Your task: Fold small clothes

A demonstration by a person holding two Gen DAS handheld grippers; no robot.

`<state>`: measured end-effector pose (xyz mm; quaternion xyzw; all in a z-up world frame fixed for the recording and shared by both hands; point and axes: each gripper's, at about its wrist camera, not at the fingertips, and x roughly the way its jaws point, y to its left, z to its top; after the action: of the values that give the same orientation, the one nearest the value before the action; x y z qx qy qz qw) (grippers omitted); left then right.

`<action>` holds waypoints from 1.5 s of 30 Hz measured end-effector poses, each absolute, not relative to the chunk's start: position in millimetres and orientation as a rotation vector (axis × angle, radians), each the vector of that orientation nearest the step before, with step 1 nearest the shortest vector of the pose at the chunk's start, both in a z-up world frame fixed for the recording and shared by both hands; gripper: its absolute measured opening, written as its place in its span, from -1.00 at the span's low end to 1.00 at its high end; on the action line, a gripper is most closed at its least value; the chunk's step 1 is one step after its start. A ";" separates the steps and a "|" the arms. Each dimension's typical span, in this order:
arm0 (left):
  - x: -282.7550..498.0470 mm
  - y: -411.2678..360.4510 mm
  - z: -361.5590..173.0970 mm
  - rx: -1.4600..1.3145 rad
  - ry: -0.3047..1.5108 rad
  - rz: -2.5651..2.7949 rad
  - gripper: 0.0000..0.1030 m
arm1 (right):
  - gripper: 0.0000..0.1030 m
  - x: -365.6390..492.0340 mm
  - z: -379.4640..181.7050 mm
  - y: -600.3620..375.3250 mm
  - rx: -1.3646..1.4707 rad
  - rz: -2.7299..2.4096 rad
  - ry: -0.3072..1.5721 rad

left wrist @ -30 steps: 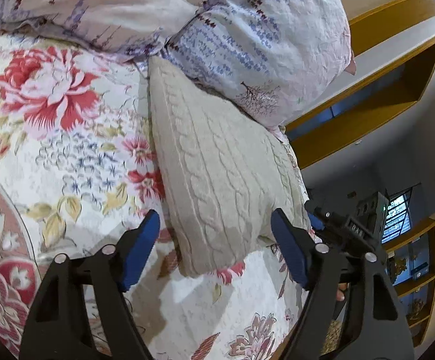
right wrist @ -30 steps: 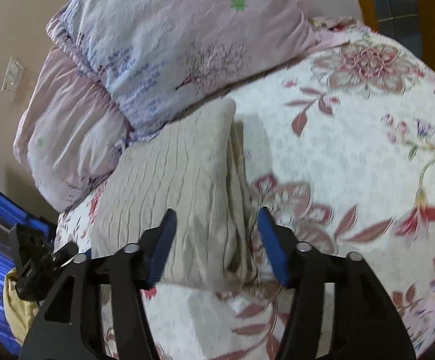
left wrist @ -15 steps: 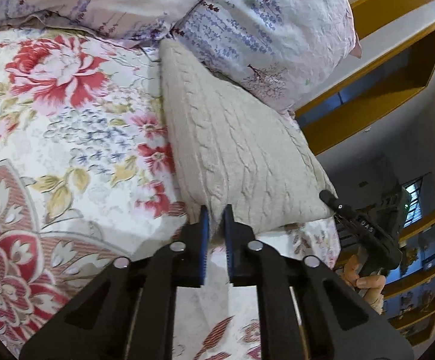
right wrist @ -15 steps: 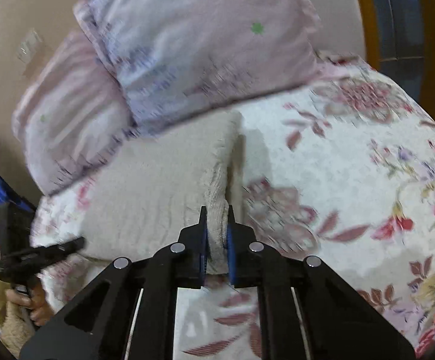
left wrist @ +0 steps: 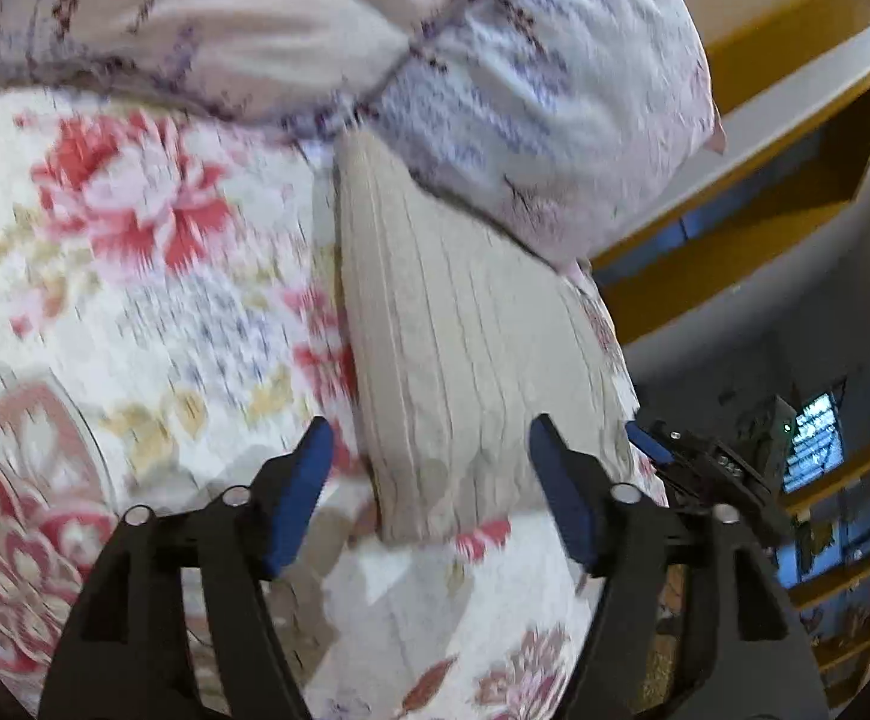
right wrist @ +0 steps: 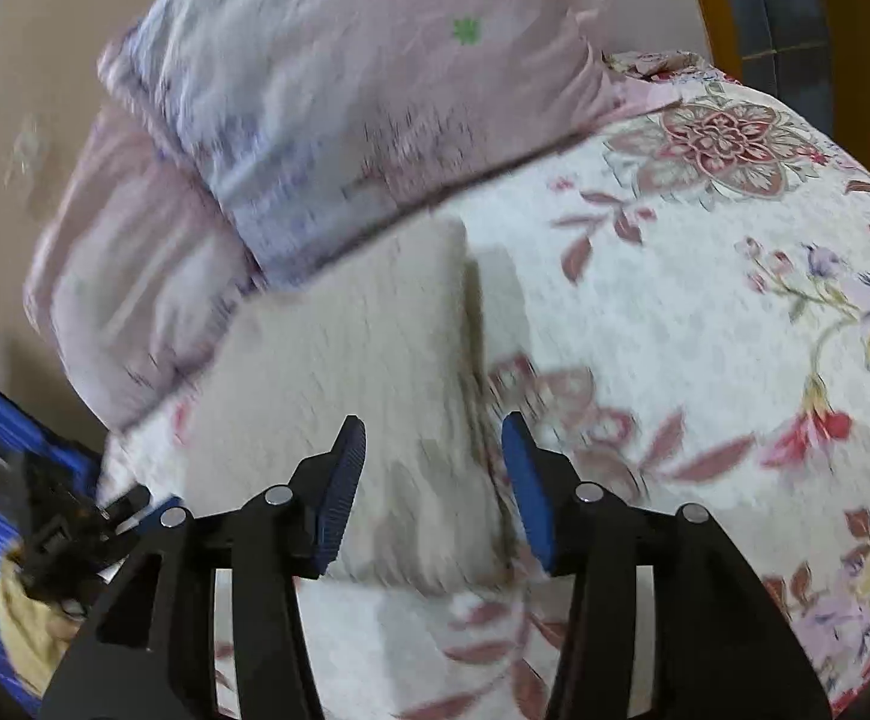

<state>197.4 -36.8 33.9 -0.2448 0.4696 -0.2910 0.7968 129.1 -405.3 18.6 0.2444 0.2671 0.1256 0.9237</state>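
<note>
Both grippers, left gripper (left wrist: 429, 468) and right gripper (right wrist: 433, 477), have just been opening and grasp nothing, the beige knit sweater (left wrist: 471, 360) lying seemingly fully folded on the floral bedspread (right wrist: 705, 360) against the pillows (right wrist: 345, 120).

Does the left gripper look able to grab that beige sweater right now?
Probably yes: the left gripper has just opened, and the folded sweater lies uncovered on the bedspread right ahead.

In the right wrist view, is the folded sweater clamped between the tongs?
No, the right tongs stand open over the sweater, which lies flat on the bedspread.
</note>
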 end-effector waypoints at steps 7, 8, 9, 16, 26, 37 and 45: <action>231.2 -56.3 29.9 -0.439 1.052 -0.554 0.54 | -0.16 185.4 12.8 -402.3 0.521 0.230 0.592; 236.0 -60.1 26.2 -0.432 1.068 -0.545 0.54 | -0.37 189.0 10.0 -399.1 0.513 0.235 0.603; 238.9 -62.9 22.1 -0.431 1.083 -0.539 0.54 | -0.72 194.1 8.0 -394.9 0.496 0.238 0.612; 245.9 -73.4 12.1 -0.434 1.104 -0.563 0.58 | -0.81 194.5 -0.7 -399.7 0.433 0.130 0.564; 248.3 -77.7 13.8 -0.427 1.089 -0.582 0.58 | -0.27 164.2 25.6 -379.9 0.310 0.090 0.448; 251.2 -86.5 12.1 -0.413 1.102 -0.612 0.63 | 0.17 193.6 -2.1 -353.6 0.237 0.163 0.579; 259.1 -88.0 7.6 -0.422 1.108 -0.642 0.68 | 0.49 192.6 5.6 -412.5 0.576 0.254 0.563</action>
<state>259.1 -88.0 7.6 -0.1955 0.5131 -0.2970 0.7812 192.6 -412.5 5.6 0.2796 0.2733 0.1231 0.9121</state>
